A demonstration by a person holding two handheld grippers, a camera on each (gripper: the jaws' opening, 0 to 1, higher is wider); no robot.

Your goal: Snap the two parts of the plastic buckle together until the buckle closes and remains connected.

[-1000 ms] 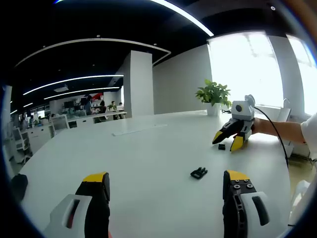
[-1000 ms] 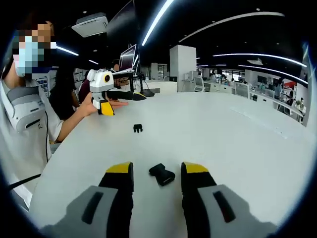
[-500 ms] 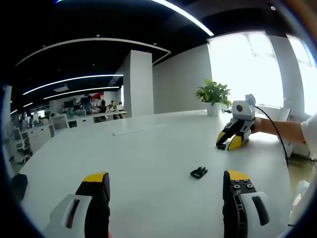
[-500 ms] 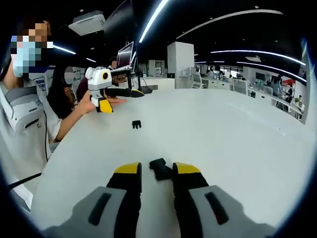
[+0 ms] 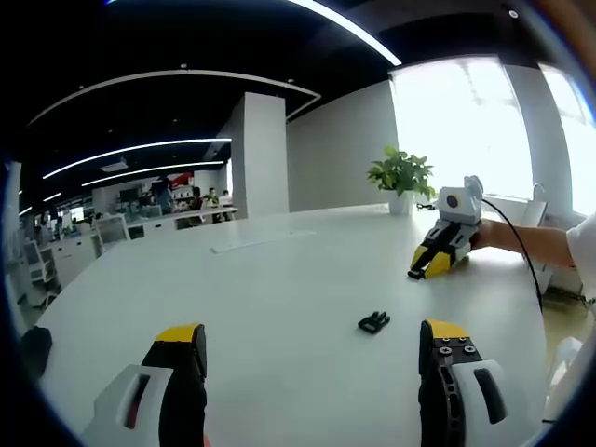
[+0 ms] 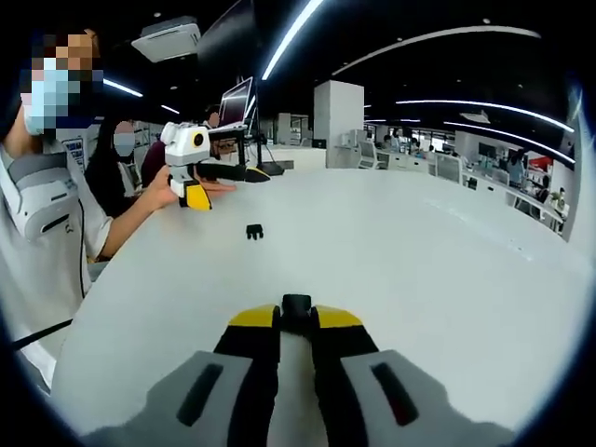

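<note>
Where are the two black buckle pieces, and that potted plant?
Loose buckle piece (image 5: 373,323): left gripper view, its middle, lying on the table.
Gripped buckle piece (image 6: 296,304): right gripper view, its end showing between the jaws.
Potted plant (image 5: 401,174): left gripper view, its leaves.

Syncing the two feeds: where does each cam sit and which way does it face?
Left gripper view: rides the left claw, low over the white table, facing the loose buckle part, a potted plant and bright windows; its own two jaws stand wide apart.
Right gripper view: rides the right claw, facing back at the person and left claw; its jaws pinch the other buckle part.
Shared: table, loose buckle part, and each other's claw.
</note>
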